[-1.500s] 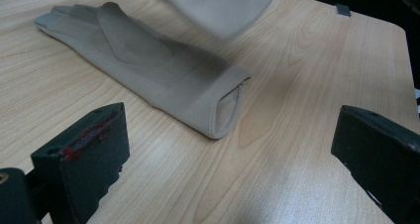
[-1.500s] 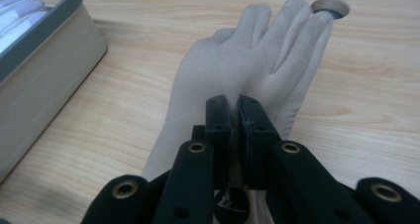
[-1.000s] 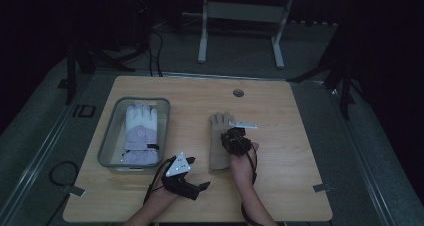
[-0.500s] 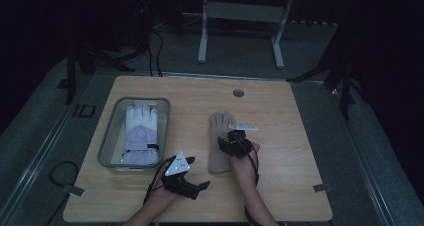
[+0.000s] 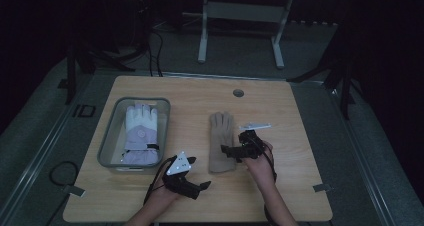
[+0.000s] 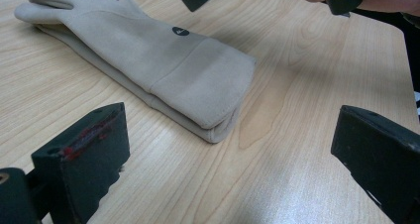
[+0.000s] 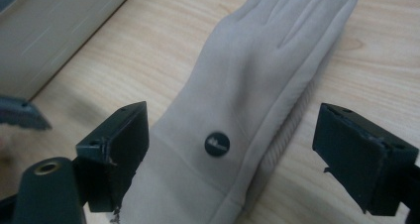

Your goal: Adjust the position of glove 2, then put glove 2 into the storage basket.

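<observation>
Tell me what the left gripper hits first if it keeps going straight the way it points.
Most likely the cuff end of the tan glove, lying flat on the table straight ahead of the left gripper. Its jaws are open with only bare wood between them. Depth is hard to judge.

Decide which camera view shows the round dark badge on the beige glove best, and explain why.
The right gripper view: the badge sits near the middle, large, between the open tool's jaws on the beige glove. The left gripper view shows the badge smaller and slanted. In the high view the glove is too small to make it out.
</observation>
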A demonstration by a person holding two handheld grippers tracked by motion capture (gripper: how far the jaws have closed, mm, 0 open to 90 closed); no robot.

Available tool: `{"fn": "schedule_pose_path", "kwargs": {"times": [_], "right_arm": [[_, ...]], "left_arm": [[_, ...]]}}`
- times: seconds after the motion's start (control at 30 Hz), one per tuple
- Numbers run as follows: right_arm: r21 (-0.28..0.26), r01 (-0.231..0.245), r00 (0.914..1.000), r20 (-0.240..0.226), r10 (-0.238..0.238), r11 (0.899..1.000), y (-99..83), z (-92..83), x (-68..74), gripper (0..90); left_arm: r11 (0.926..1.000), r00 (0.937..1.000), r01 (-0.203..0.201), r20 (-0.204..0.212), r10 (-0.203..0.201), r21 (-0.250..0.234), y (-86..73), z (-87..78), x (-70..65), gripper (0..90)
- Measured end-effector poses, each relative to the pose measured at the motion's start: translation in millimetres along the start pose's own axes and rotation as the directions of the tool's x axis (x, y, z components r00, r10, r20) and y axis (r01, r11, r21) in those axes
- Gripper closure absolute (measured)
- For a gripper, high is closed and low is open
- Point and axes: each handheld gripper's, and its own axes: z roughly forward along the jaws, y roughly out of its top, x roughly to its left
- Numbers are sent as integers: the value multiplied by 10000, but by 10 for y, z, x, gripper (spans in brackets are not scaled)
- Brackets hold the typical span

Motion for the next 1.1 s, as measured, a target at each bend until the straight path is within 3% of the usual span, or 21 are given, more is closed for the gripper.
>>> {"fn": "schedule_pose_path", "kwargs": {"times": [0.07,0.1,0.13,0.17,0.23,0.3,0.37,0.4,0.5,0.53,0.63,0.67,0.83,1.1], "right_arm": [[-30,141,9999,97,-141,9999,-7,-10,-12,159],[-23,324,9995,8,-324,9995,-12,-21,-26,211],[-19,596,9975,-391,-597,9982,-19,-29,-64,229],[-19,596,9975,-391,-597,9982,-19,-29,-64,229],[-97,1571,9869,-361,-1574,9875,-26,-44,-78,194],[-456,2445,9689,-286,-2459,9686,-33,-62,-93,165],[-126,2666,9628,-422,-2669,9637,-24,-82,-144,166],[-169,2702,9608,-599,-2708,9626,-20,-99,-175,166],[-232,2116,9701,-1162,-2129,9771,-4,-137,-310,159],[-339,1973,9731,-1147,-2000,9797,0,-150,-365,119],[-545,1871,9726,-1302,-1928,9808,-2,-151,-411,111],[-568,1748,9759,-1225,-1807,9830,0,-130,-447,113],[-541,1799,9769,-1071,-1848,9822,44,-76,-489,133],[-786,1386,9853,-891,-1454,9872,252,70,-573,189]], "left_arm": [[9999,10000,64,-28,-64,80,6,1,-3,16],[9998,9999,110,-55,-109,143,10,0,-2,16],[9997,9998,170,-88,-168,192,13,0,0,16],[9995,9997,205,-105,-202,241,17,0,2,16],[9992,9997,234,79,-236,325,27,-2,7,16],[9993,9995,168,264,-177,336,41,7,4,16],[9991,9994,69,342,-83,419,55,27,-8,16],[9986,9992,-12,394,-8,521,66,48,-14,16],[9976,9984,-119,564,81,681,92,88,-24,16],[9960,9980,-258,589,207,861,118,116,-27,16],[9938,9986,-355,438,310,1055,147,144,-27,17],[9928,9979,-428,526,371,1121,167,164,-15,64],[9949,9957,-508,814,438,868,231,193,24,114],[9880,9856,-1382,1077,1304,693,411,282,9,155]]}}
